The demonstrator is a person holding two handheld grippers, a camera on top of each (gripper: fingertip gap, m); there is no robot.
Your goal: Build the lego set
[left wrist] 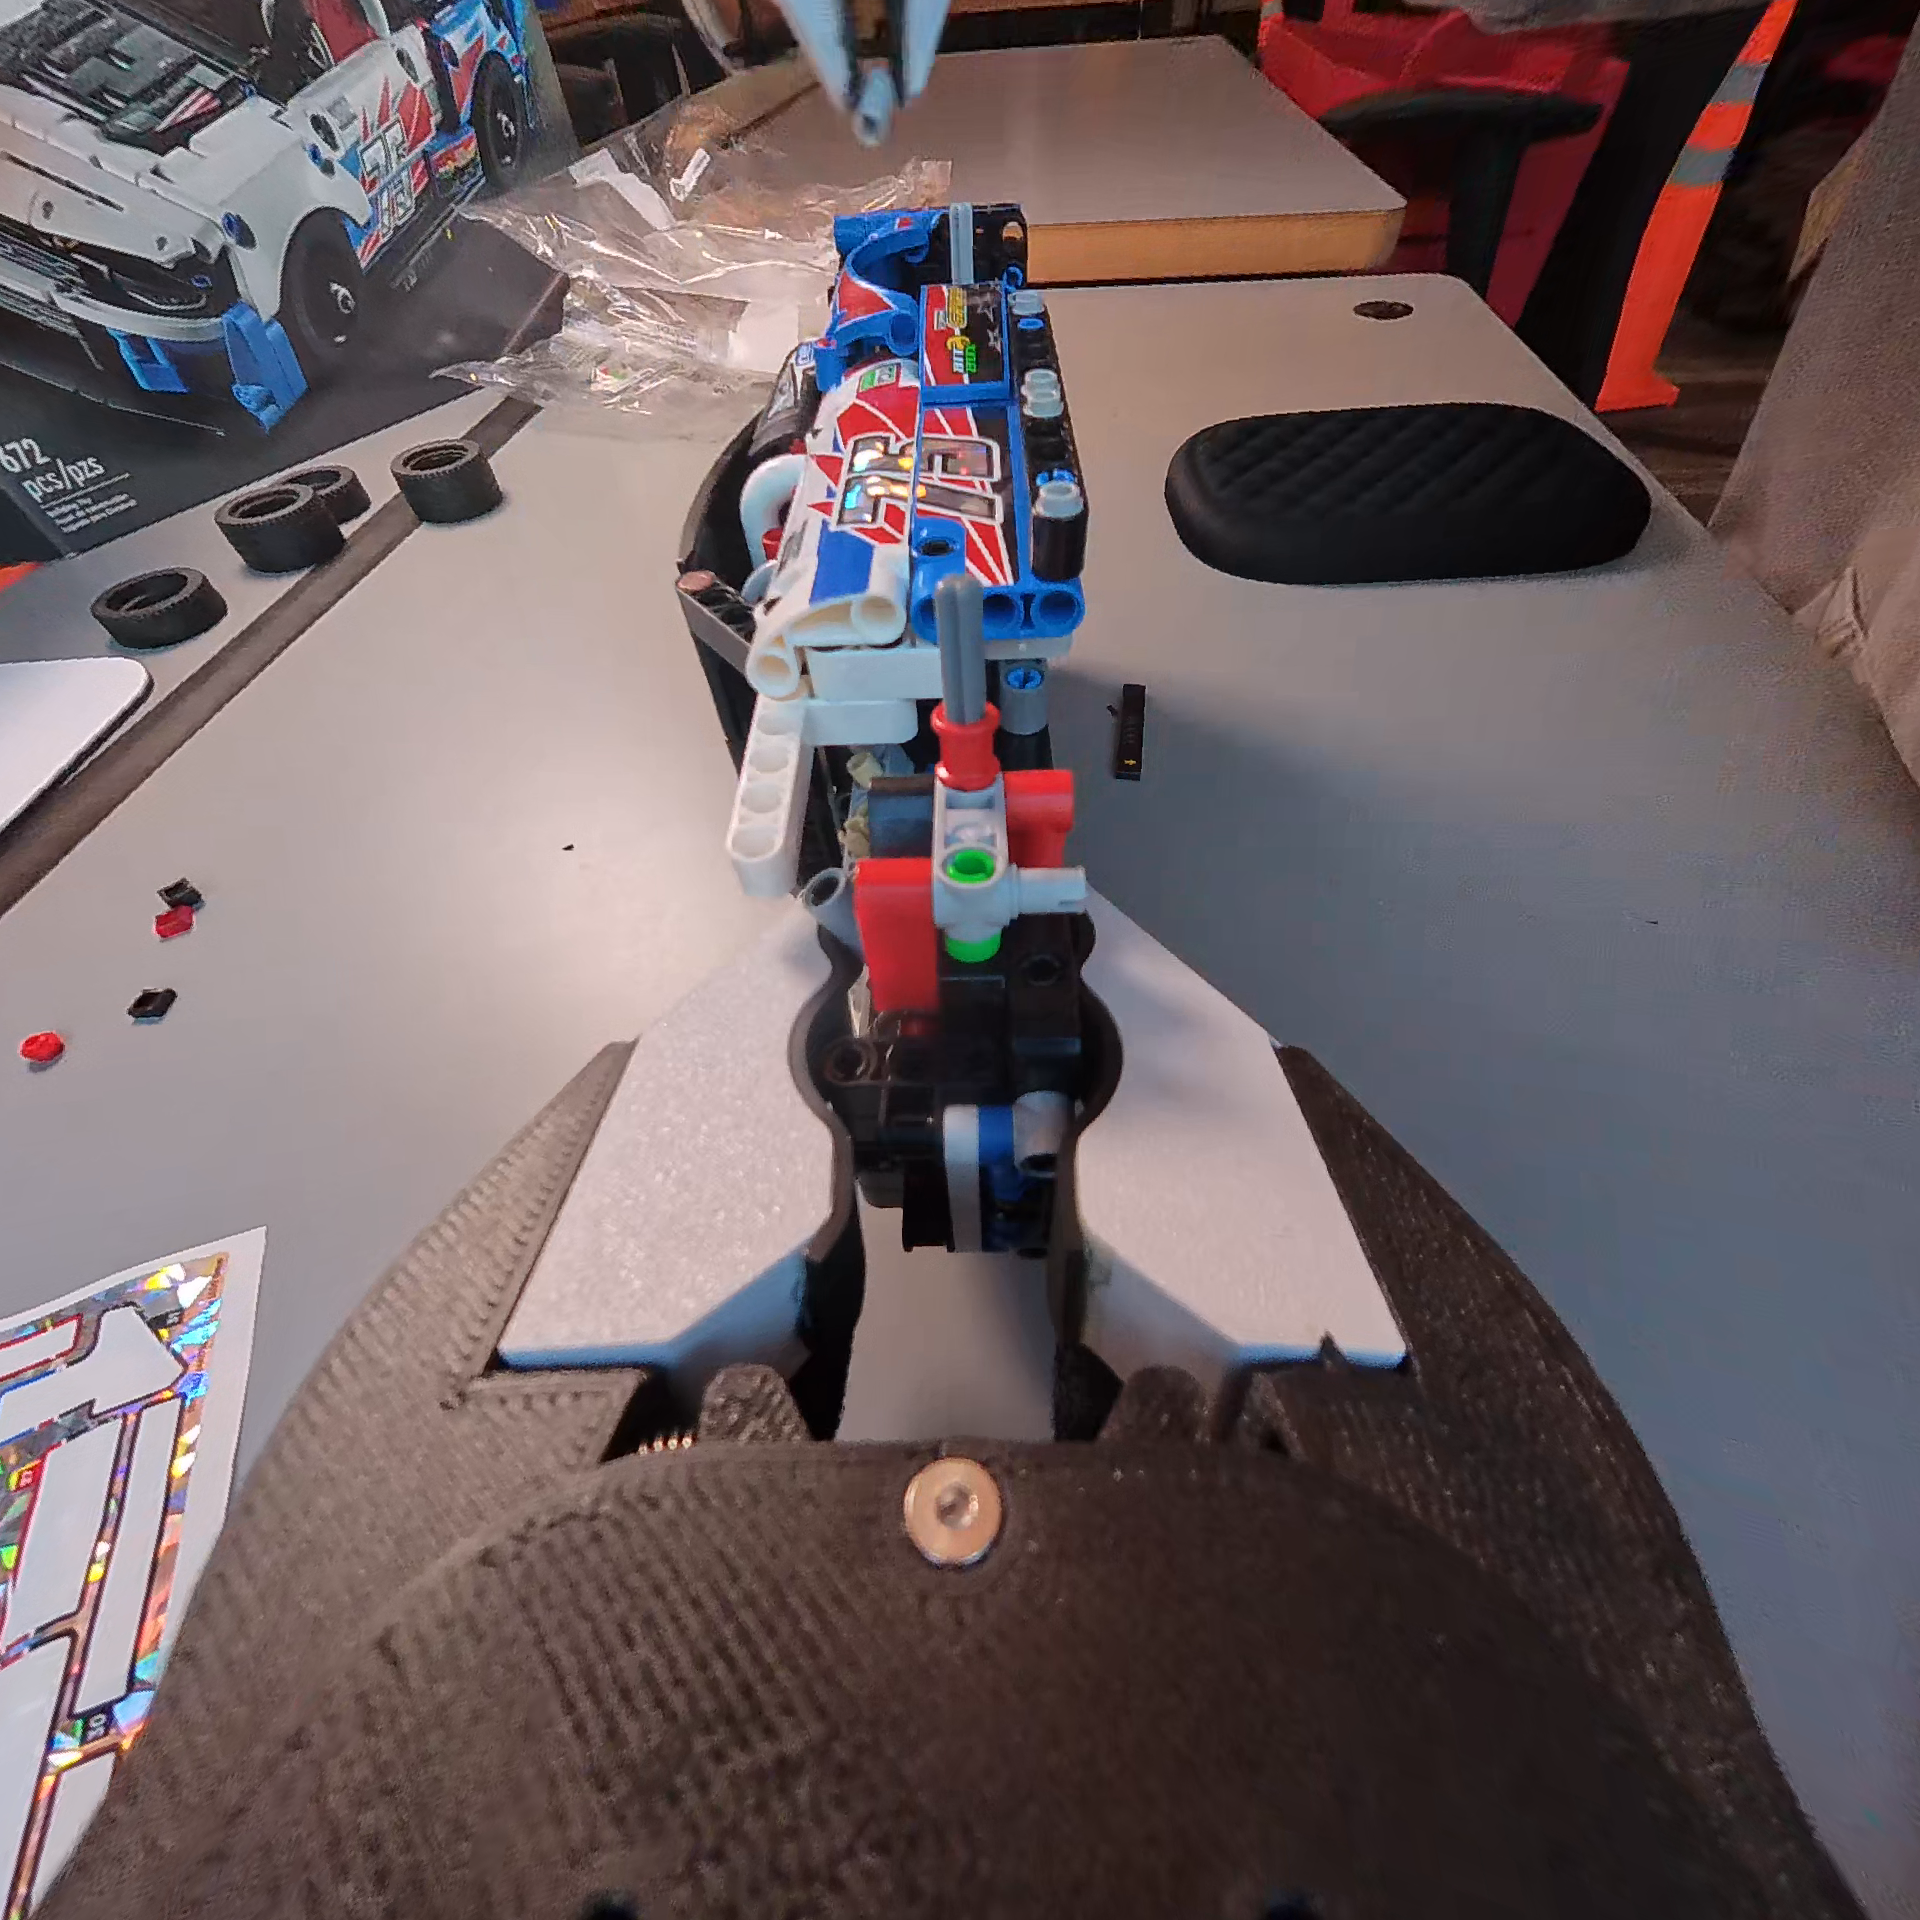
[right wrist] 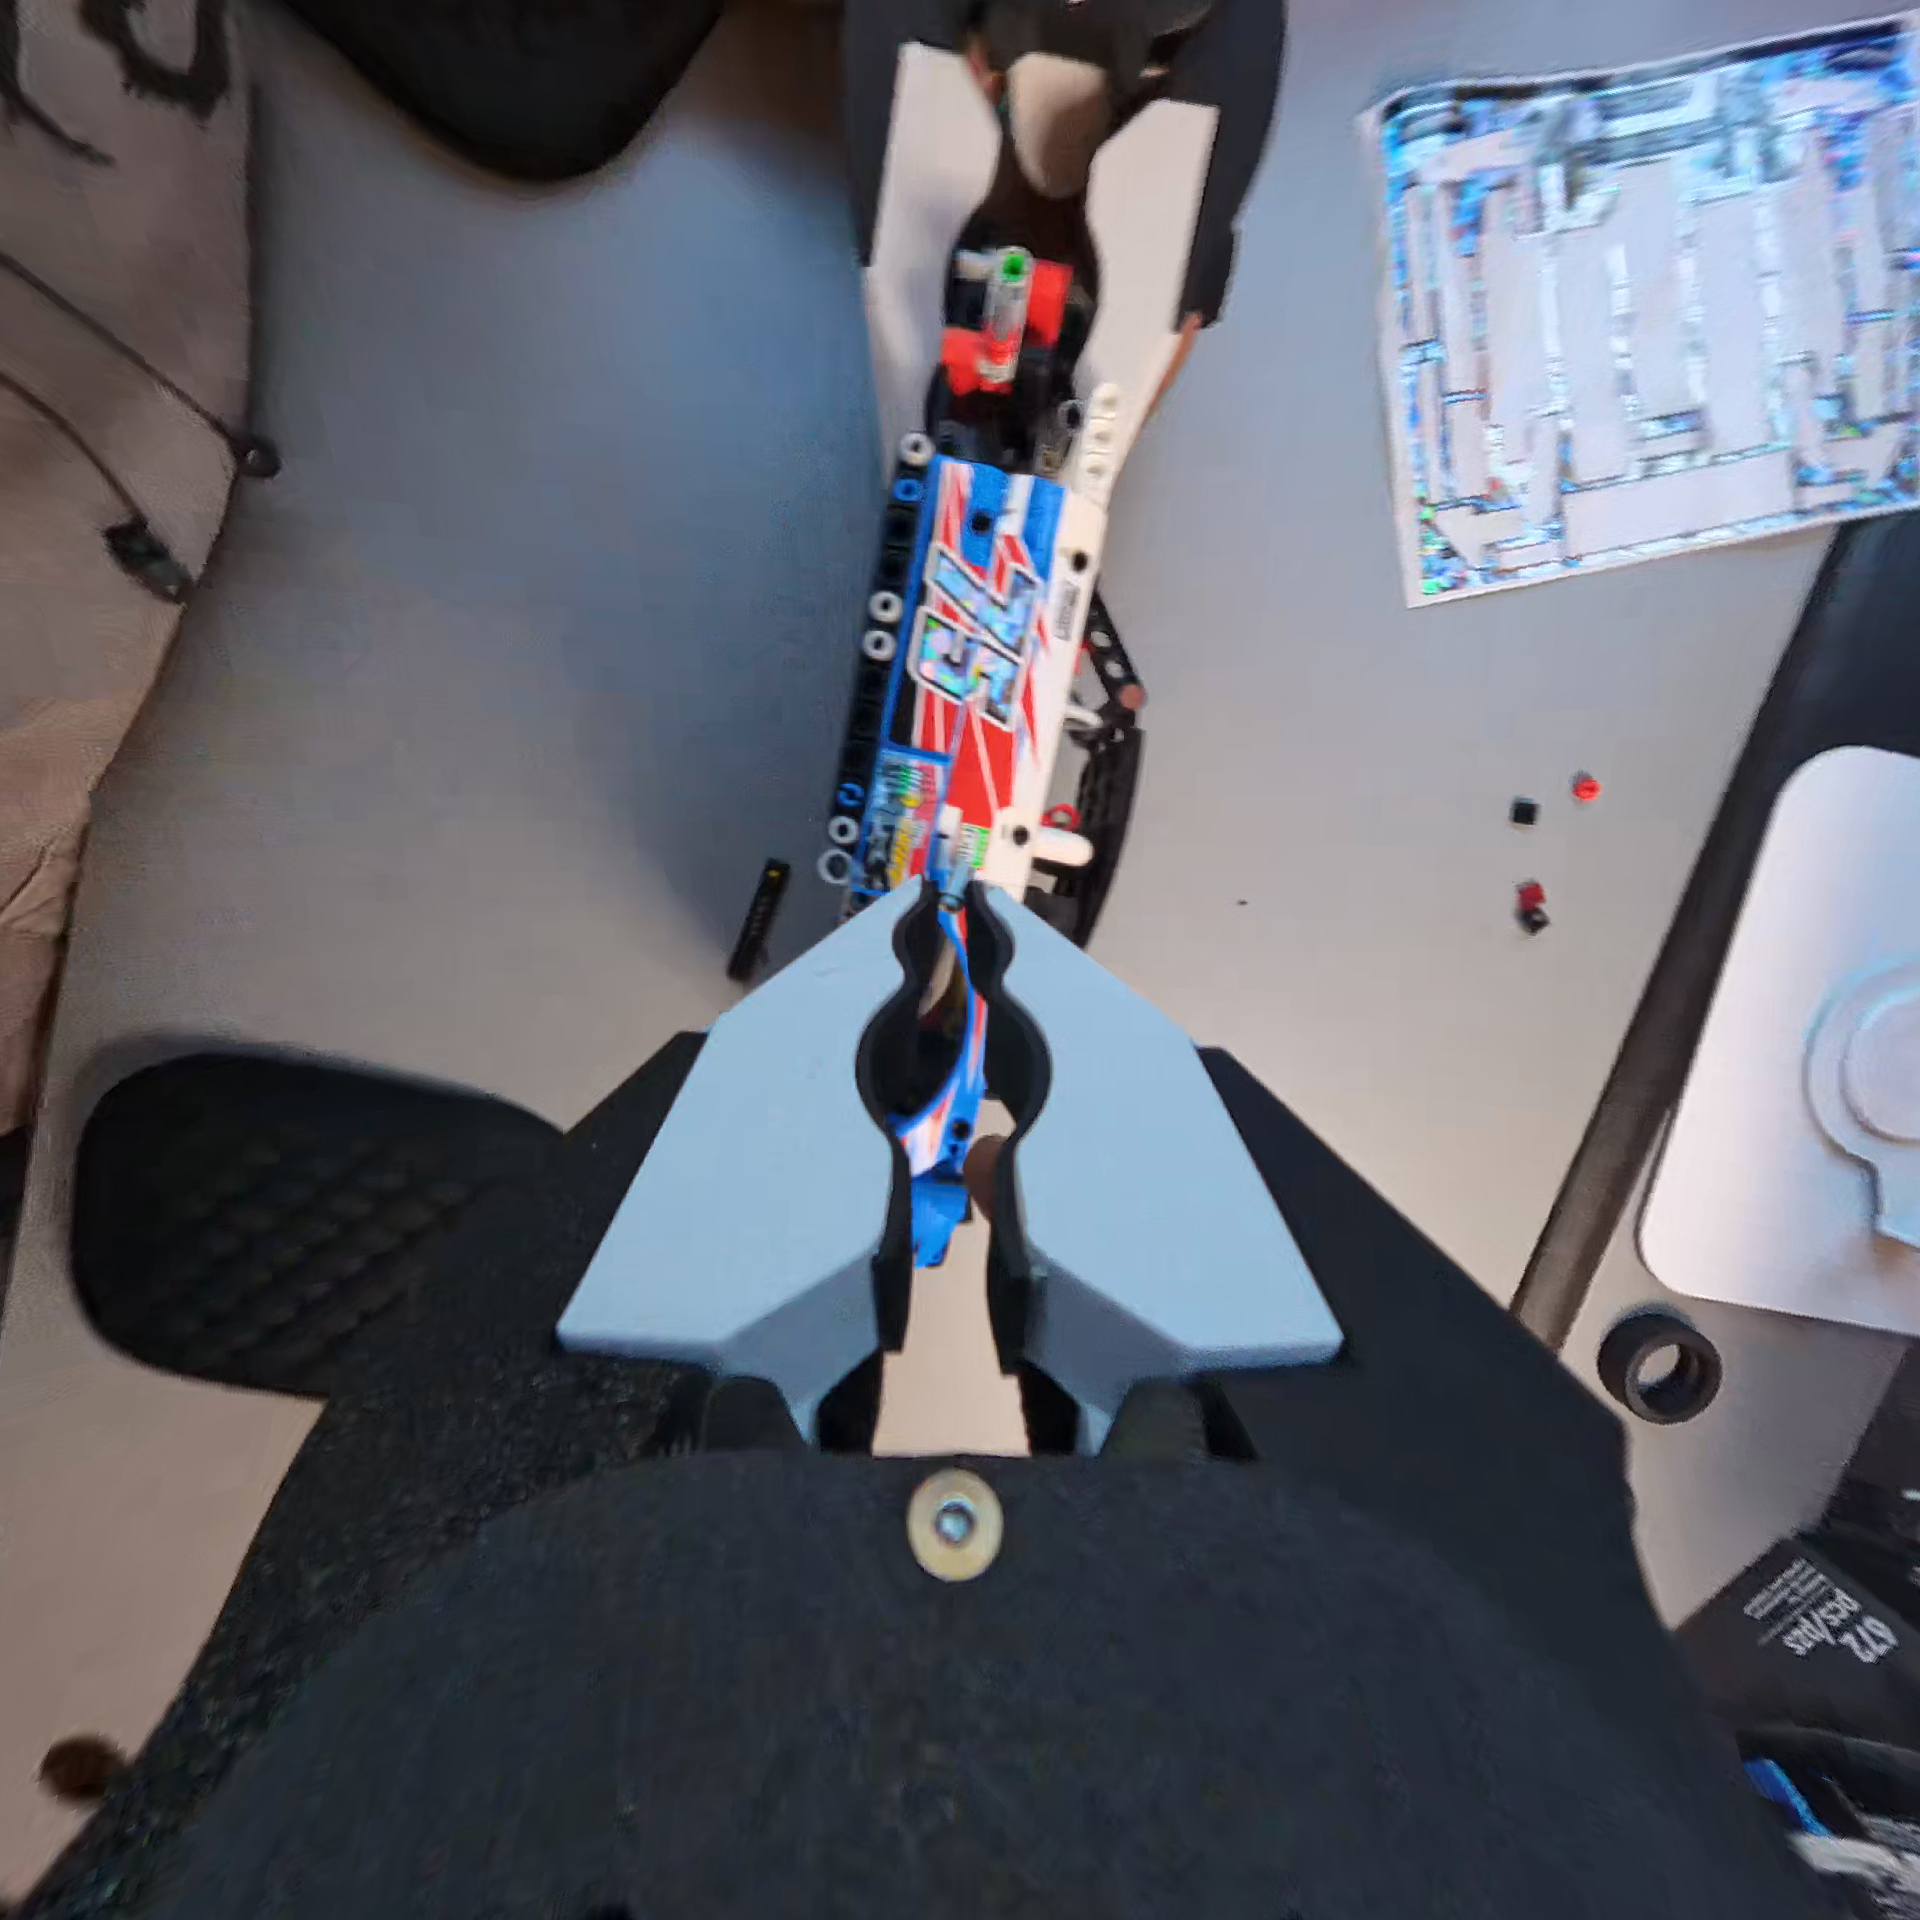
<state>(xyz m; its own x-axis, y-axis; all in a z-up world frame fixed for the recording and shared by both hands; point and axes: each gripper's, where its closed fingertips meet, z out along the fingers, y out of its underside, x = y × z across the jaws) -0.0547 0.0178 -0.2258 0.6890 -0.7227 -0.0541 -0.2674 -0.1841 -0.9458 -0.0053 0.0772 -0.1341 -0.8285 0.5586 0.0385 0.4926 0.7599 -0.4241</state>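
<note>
Your left gripper point(left wrist: 961, 1049) clamps car chassis point(left wrist: 935, 499) at near end. Your right gripper point(right wrist: 945, 894), at chassis twelve o'clock, pinches small grey pin point(right wrist: 951, 883).

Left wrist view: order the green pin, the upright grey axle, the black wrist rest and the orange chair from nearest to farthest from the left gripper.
1. Green pin, just past the left gripper, centre.
2. Grey axle, upright behind it.
3. Black wrist rest, right on the table.
4. Orange chair, beyond the table, upper right.
</note>
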